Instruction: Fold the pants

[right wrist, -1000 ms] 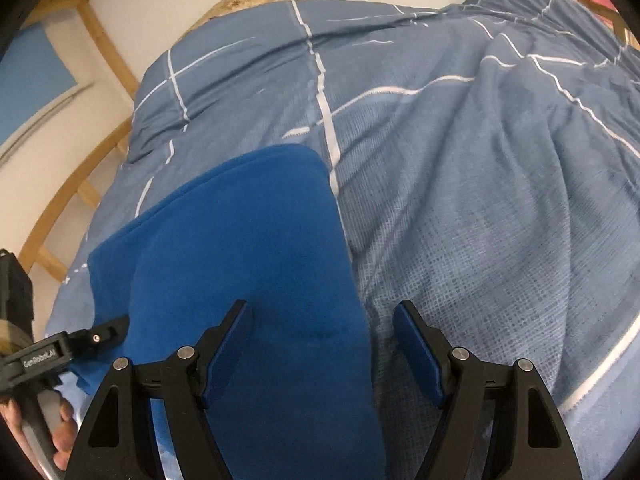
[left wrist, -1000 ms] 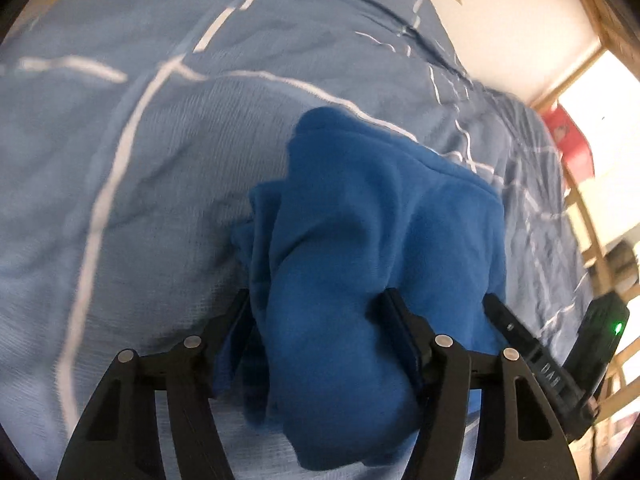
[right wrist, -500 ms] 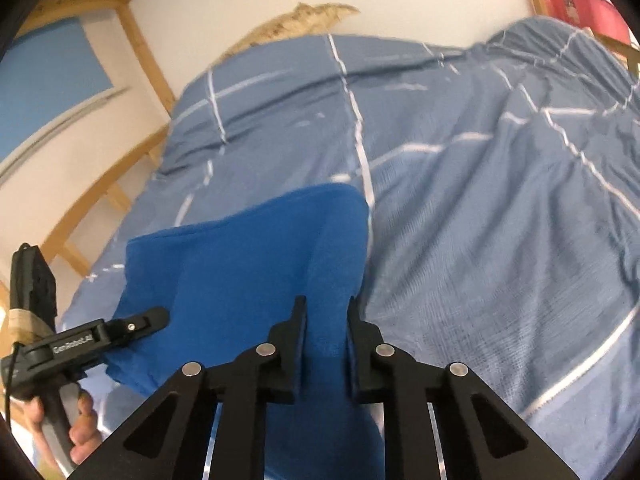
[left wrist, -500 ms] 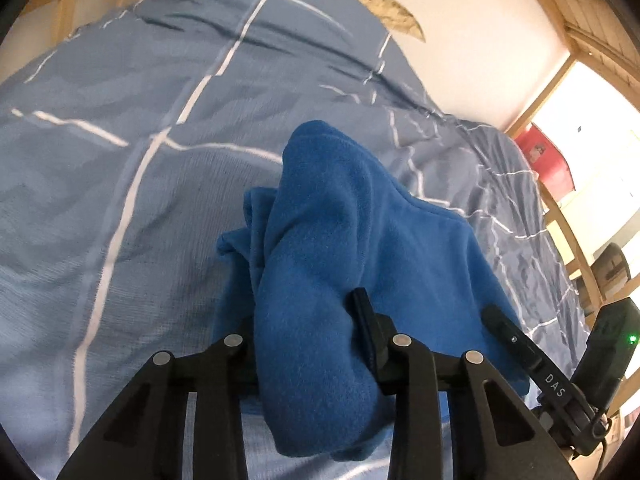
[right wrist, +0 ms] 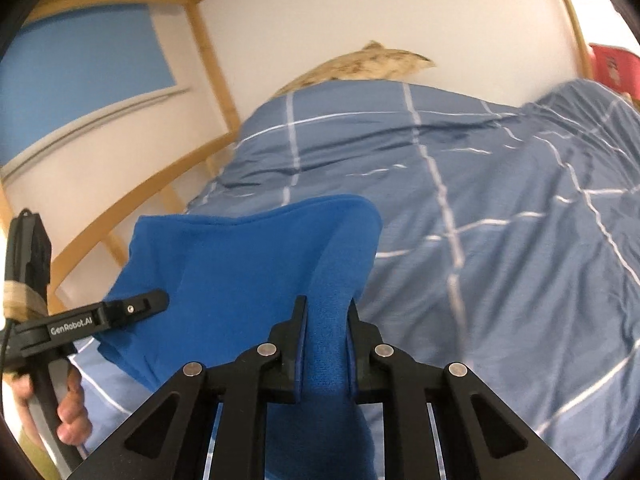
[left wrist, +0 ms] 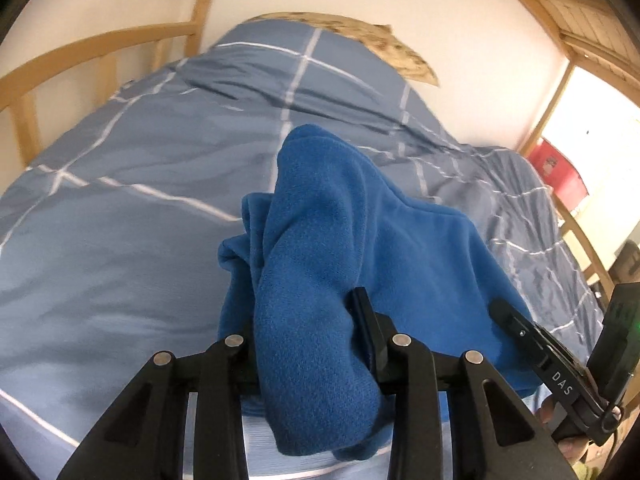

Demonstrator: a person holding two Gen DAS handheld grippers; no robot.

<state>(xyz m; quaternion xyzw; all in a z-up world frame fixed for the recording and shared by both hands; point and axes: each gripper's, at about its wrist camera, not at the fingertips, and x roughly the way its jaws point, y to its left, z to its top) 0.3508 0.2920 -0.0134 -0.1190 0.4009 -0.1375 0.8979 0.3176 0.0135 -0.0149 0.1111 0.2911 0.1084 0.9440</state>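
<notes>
The blue fleece pants [left wrist: 360, 248] hang lifted above the bed, held at two points. My left gripper [left wrist: 308, 320] is shut on a bunched edge of the pants, cloth spilling over its jaws. My right gripper [right wrist: 326, 320] is shut on another edge of the pants [right wrist: 248, 264], which stretch leftward to the left gripper's finger [right wrist: 132, 308]. The right gripper's finger [left wrist: 536, 352] shows at the right of the left wrist view. The pants' lower part is hidden behind the jaws.
A blue duvet with white lines [left wrist: 140, 184] [right wrist: 500, 208] covers the bed below. A wooden bed rail [left wrist: 80, 48] [right wrist: 160, 184] runs along the left. A patterned pillow [right wrist: 360, 64] lies at the wall. A red box [left wrist: 556, 172] stands at the far right.
Both grippers closed on the pants and lifted them off the duvet. The views have tilted up, showing more wall and bed rail.
</notes>
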